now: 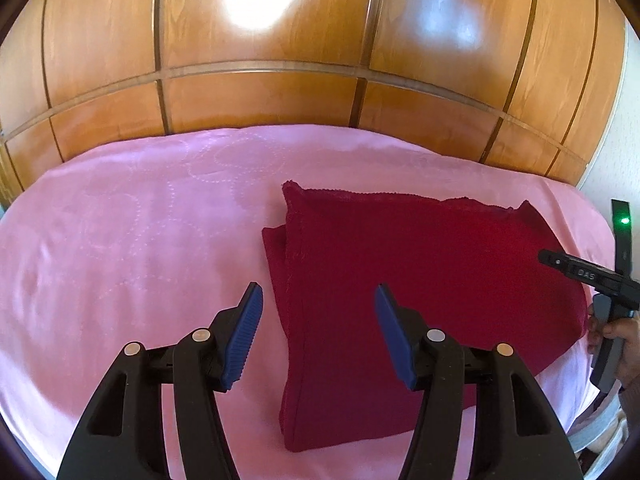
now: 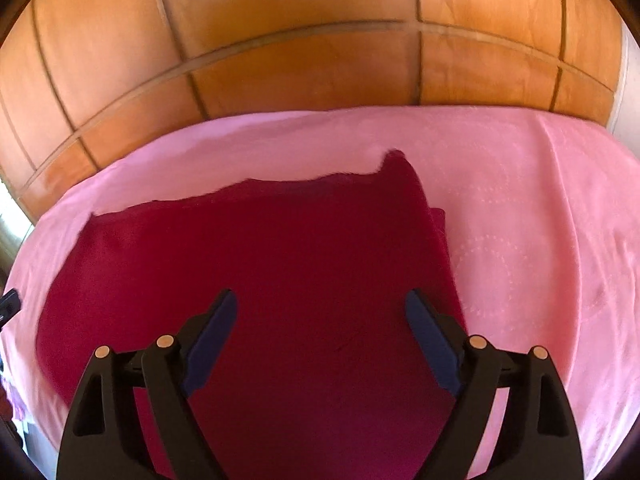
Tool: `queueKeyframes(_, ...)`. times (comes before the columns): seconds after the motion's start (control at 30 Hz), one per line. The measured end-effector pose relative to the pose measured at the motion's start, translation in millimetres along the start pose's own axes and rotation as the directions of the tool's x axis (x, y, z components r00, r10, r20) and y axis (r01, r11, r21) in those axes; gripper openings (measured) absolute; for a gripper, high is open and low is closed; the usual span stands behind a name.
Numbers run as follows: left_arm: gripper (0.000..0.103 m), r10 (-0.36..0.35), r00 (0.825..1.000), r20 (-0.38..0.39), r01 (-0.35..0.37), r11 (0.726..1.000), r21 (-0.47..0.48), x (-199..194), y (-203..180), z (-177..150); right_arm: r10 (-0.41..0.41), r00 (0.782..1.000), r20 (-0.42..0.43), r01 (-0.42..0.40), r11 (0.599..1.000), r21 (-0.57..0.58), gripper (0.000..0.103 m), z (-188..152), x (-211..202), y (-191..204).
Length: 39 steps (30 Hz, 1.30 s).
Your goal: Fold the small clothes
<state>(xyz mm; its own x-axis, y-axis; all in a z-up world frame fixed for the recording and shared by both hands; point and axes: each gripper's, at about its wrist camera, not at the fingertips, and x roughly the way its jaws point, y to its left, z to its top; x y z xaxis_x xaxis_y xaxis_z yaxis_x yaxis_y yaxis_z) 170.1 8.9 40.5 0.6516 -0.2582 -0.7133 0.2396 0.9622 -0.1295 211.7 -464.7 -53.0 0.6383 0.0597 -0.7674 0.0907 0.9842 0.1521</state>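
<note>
A dark red knitted garment (image 1: 400,264) lies folded flat on the pink bedspread (image 1: 132,240), with a second layer peeking out along its left edge. My left gripper (image 1: 319,300) is open and empty, hovering above the garment's near left edge. In the right wrist view the same red garment (image 2: 280,256) fills the middle. My right gripper (image 2: 320,308) is open and empty above its near part. The right gripper's black body (image 1: 592,276) shows at the right edge of the left wrist view, held in a hand.
A glossy wooden headboard (image 1: 280,92) rises behind the bed. The pink bedspread (image 2: 540,220) stretches wide on both sides of the garment. A white wall (image 1: 624,160) is at the far right.
</note>
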Motion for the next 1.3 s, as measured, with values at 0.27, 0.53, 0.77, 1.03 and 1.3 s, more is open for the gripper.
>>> queueKeyframes(0.27,0.057,0.01,0.999,-0.042,-0.01,1.0,-0.004,21.5,1.3,0.3,-0.003,1.0,0.03,0.003,1.0,-0.026,0.093,-13.3,15.6,-7.0)
queueKeyframes(0.53,0.056,-0.028,0.994,-0.105,0.025,0.999,-0.025,45.3,5.5,3.6,0.012,0.998,0.069,-0.01,0.999,-0.031,0.097,-15.7,19.4,-7.2)
queueKeyframes(0.77,0.038,-0.207,0.955,-0.214,0.169,0.968,-0.186,82.2,29.0,13.3,0.017,0.996,0.083,-0.015,0.999,-0.03,0.098,-15.8,19.4,-6.1)
queueKeyframes(1.03,0.01,-0.252,0.951,-0.18,0.207,0.949,-0.238,86.0,33.2,19.7,0.015,0.996,0.089,-0.012,0.999,-0.032,0.098,-18.3,19.4,-5.7)
queueKeyframes(1.3,0.008,0.001,0.993,-0.115,-0.015,0.993,-0.121,77.3,16.9,6.8,0.003,0.996,0.088,0.001,0.999,-0.039,0.099,-19.6,20.9,-2.9)
